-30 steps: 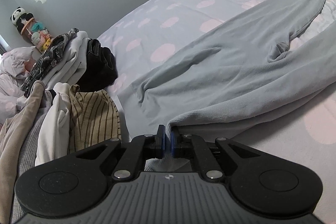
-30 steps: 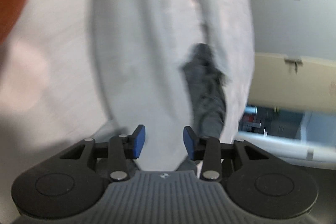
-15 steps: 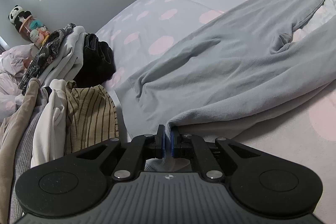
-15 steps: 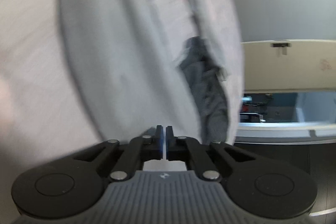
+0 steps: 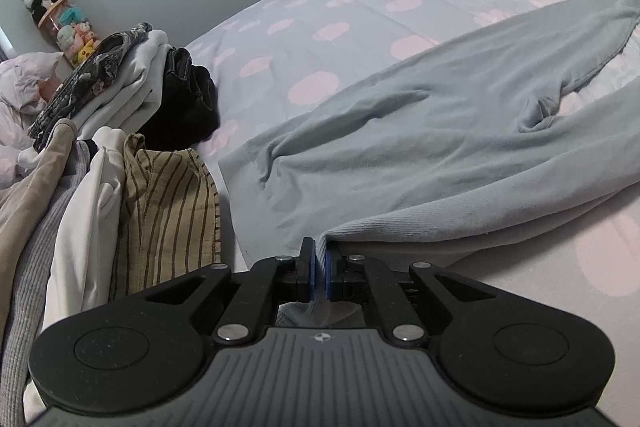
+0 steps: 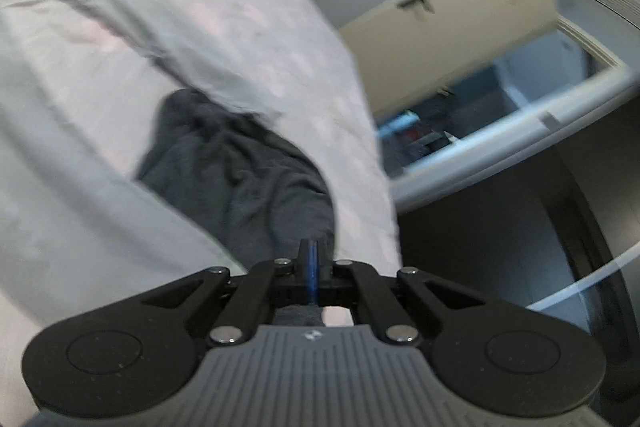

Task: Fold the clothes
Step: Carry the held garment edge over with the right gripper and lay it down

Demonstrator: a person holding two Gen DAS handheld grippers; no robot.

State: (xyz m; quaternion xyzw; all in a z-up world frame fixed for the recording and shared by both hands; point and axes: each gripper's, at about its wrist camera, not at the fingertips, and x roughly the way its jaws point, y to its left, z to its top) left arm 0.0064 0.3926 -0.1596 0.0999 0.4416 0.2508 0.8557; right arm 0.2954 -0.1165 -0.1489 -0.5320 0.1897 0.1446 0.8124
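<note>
The light grey garment lies spread on the spotted bed cover, its long axis running from the left gripper away toward the far right corner of the bed. The left gripper is closed on the near ribbed edge of this garment; the cloth passes between the two blue pads and hangs a little below them. The rest of the garment lies flat ahead and to the right of that grip point, so any fold is judged to carry the held edge forward along that axis. The right gripper has its jaws drawn fully together; the view is blurred, and whether cloth is caught between them cannot be told. A dark grey garment lies directly ahead of it, partly under pale cloth, near the bed edge. No containers are in view. To the left of the left gripper, a stack of clothes stands just beside the light grey garment.
</note>
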